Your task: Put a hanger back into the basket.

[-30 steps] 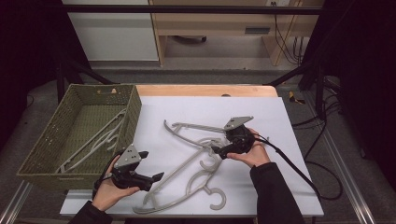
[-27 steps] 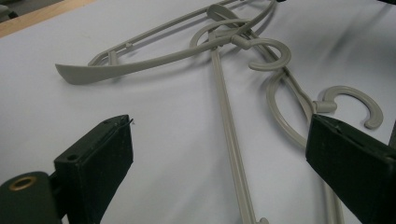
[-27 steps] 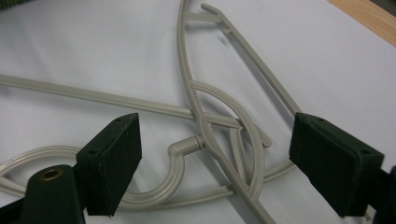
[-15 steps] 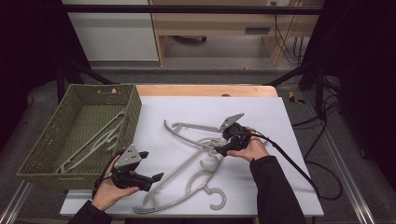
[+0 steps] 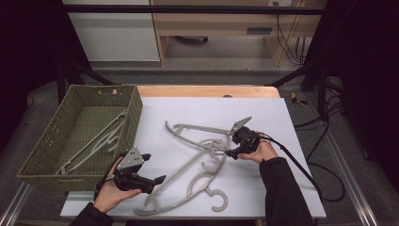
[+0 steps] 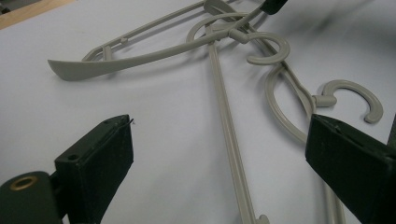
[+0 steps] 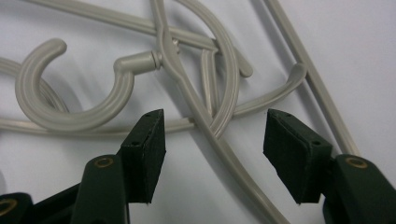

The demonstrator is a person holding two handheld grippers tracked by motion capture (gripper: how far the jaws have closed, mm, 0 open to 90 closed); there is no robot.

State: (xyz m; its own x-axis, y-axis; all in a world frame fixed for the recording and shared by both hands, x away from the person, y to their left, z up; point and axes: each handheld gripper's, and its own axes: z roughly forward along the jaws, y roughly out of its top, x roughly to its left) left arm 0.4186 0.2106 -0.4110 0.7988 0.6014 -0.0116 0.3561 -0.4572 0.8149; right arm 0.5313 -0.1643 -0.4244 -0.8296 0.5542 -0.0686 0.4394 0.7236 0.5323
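Several grey plastic hangers (image 5: 195,162) lie tangled in the middle of the white table (image 5: 282,117). My right gripper (image 5: 230,145) has its tips low over the right side of the tangle. In the right gripper view its jaws (image 7: 215,154) stand half apart and have just been closing; a hanger's arm (image 7: 219,140) runs between the pads, which do not touch it, and a hook (image 7: 70,116) lies to the left. My left gripper (image 5: 153,168) rests near the front left, open wide (image 6: 219,158), with a hanger bar (image 6: 229,140) on the table between its jaws.
An olive woven basket (image 5: 47,155) stands at the table's left edge with hangers (image 5: 101,139) inside it. A black cable (image 5: 301,165) trails from the right gripper off the right side. A wooden strip (image 5: 207,91) borders the far edge.
The right gripper has moved left and down onto the hanger tangle, and its jaws have narrowed. The left hand and its gripper have stayed put.
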